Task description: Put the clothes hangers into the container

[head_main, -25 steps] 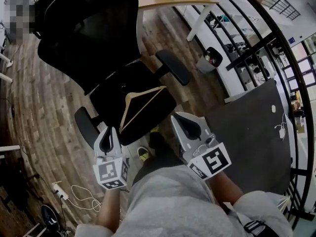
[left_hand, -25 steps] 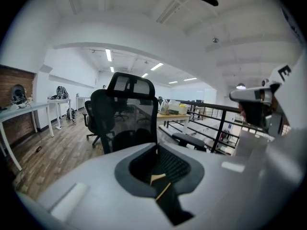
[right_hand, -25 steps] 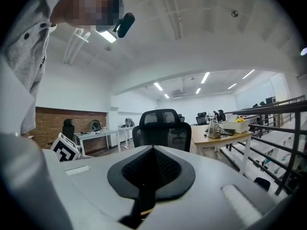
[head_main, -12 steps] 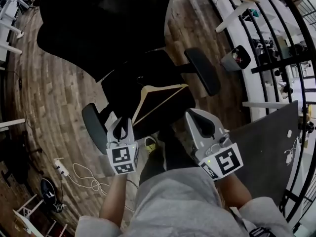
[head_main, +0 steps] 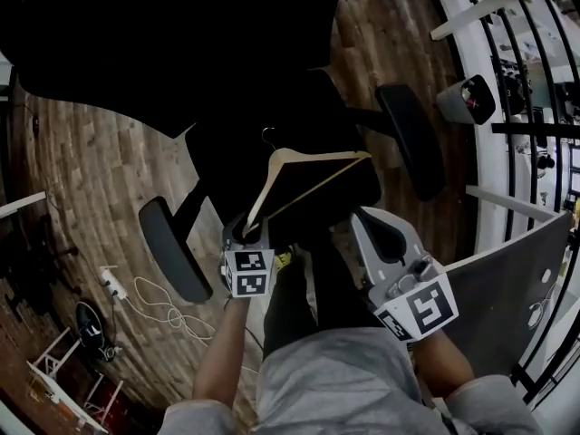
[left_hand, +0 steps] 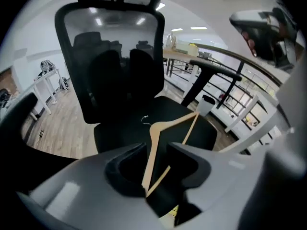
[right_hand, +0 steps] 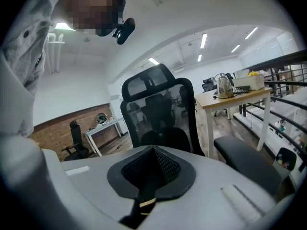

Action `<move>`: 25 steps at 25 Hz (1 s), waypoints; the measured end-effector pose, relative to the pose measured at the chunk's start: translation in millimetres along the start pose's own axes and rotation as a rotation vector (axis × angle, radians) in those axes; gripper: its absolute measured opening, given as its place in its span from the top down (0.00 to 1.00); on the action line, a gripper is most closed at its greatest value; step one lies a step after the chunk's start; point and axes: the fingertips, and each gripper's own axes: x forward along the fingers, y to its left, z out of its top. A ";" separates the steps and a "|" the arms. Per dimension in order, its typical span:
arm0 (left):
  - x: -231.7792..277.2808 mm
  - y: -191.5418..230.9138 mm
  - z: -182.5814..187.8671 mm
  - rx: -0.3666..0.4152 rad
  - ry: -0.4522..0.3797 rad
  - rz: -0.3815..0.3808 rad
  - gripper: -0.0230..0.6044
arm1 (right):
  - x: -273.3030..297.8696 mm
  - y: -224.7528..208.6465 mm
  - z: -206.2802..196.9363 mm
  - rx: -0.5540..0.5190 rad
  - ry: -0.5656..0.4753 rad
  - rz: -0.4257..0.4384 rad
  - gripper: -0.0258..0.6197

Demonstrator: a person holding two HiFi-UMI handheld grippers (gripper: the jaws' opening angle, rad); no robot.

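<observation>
A wooden clothes hanger (head_main: 317, 155) lies flat on the black seat of an office chair (head_main: 227, 152), its metal hook pointing away from me. My left gripper (head_main: 246, 234) is at the hanger's near corner. In the left gripper view that corner of the hanger (left_hand: 152, 150) passes between the jaws of the left gripper (left_hand: 156, 153). The jaws are opening, with a gap on both sides of the wood. My right gripper (head_main: 376, 229) hovers to the right of the seat's front edge. Its pads meet with nothing held in the right gripper (right_hand: 152, 153).
The chair's armrests (head_main: 168, 247) (head_main: 412, 139) flank the seat and its tall mesh back (left_hand: 115, 56) rises behind. A small bin (head_main: 467, 98) and black railing stand at the right. A power strip with white cable (head_main: 113, 286) lies on the wood floor. A desk (right_hand: 230, 96) stands beyond.
The head view has swung forward over the chair. My left gripper has moved up onto the hanger's near corner and its jaws have spread. The right gripper stays shut beside it.
</observation>
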 end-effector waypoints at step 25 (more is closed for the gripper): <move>183.6 7.6 -90.0 0.123 0.370 0.034 0.75 | 41.2 -72.4 -106.8 0.223 0.168 0.001 0.96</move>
